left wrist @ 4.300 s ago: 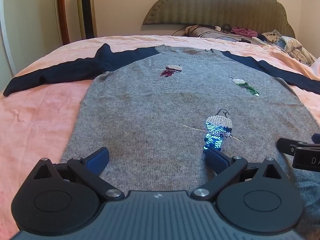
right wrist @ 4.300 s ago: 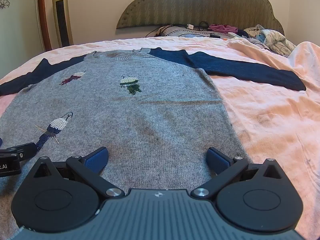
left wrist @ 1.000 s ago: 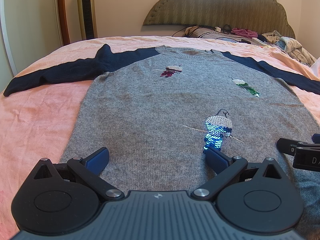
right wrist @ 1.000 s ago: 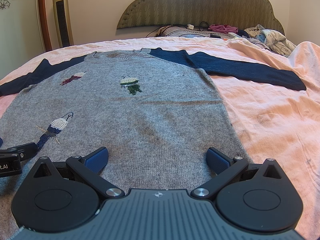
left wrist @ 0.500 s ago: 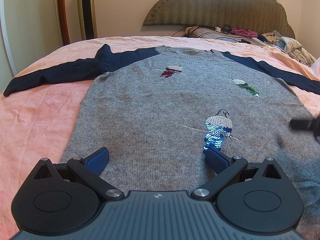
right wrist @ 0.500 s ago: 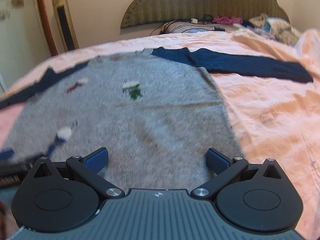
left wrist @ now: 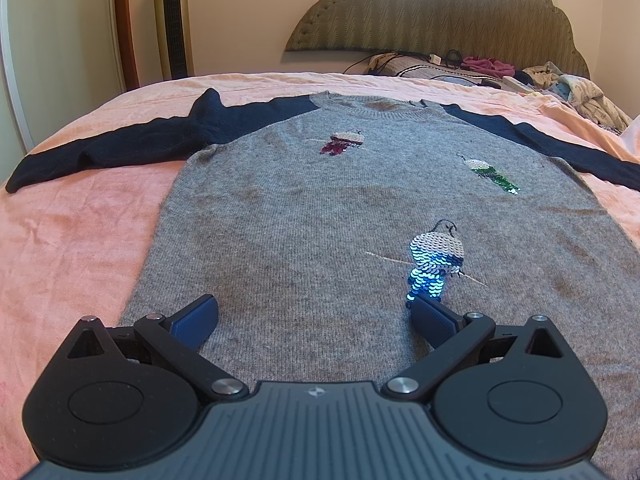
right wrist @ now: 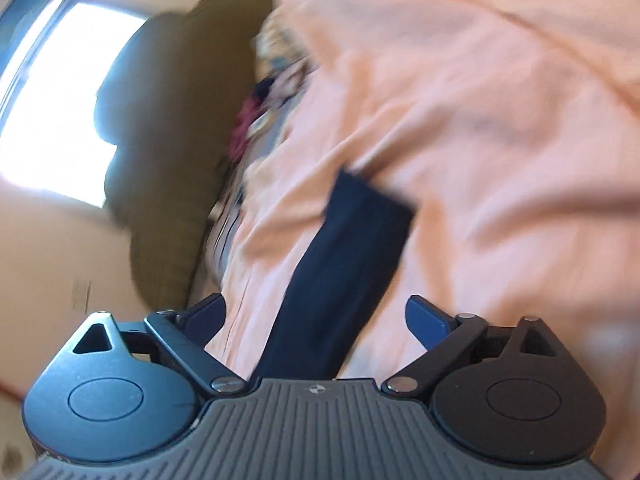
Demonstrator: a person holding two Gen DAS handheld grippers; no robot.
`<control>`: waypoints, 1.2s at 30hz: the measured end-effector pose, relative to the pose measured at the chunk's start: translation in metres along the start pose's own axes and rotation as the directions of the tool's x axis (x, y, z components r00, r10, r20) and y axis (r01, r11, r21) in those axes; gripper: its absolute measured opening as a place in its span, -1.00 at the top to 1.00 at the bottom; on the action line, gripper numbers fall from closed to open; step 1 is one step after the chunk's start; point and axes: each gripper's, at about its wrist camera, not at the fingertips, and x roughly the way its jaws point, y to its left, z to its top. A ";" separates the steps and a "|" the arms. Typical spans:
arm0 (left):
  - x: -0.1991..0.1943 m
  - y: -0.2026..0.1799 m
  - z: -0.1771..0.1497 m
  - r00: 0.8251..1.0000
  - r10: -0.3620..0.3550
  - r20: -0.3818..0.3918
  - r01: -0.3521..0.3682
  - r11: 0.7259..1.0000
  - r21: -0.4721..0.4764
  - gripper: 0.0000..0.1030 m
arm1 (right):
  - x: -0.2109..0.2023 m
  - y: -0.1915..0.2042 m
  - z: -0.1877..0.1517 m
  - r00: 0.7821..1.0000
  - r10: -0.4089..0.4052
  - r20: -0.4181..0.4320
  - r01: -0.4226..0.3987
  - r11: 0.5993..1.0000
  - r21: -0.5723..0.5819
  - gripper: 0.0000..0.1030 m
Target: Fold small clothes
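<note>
A grey knit sweater (left wrist: 320,216) with navy sleeves and sequin bird patches lies flat, face up, on the pink bed cover (left wrist: 72,240). Its left sleeve (left wrist: 120,144) stretches out to the left. My left gripper (left wrist: 314,314) is open and empty, low over the sweater's hem. My right gripper (right wrist: 314,314) is open and empty, tilted, with the sweater's navy right sleeve (right wrist: 344,260) running between its fingers toward the cuff. The right wrist view is blurred by motion.
A padded headboard (left wrist: 432,12) stands at the far end, with a pile of clothes and cables (left wrist: 500,72) before it. A tower fan (left wrist: 172,20) stands by the wall at far left. Rumpled pink cover (right wrist: 500,120) surrounds the right sleeve.
My right gripper has swung away from the hem to the right sleeve and rolled sideways; it has left the left wrist view. The left gripper has not moved.
</note>
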 end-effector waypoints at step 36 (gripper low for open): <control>-0.008 -0.002 -0.003 1.000 0.023 0.005 -0.023 0.999 0.031 -1.00 | 0.024 0.153 -0.311 0.851 0.122 -0.511 -0.398 0.785 -0.475 -0.26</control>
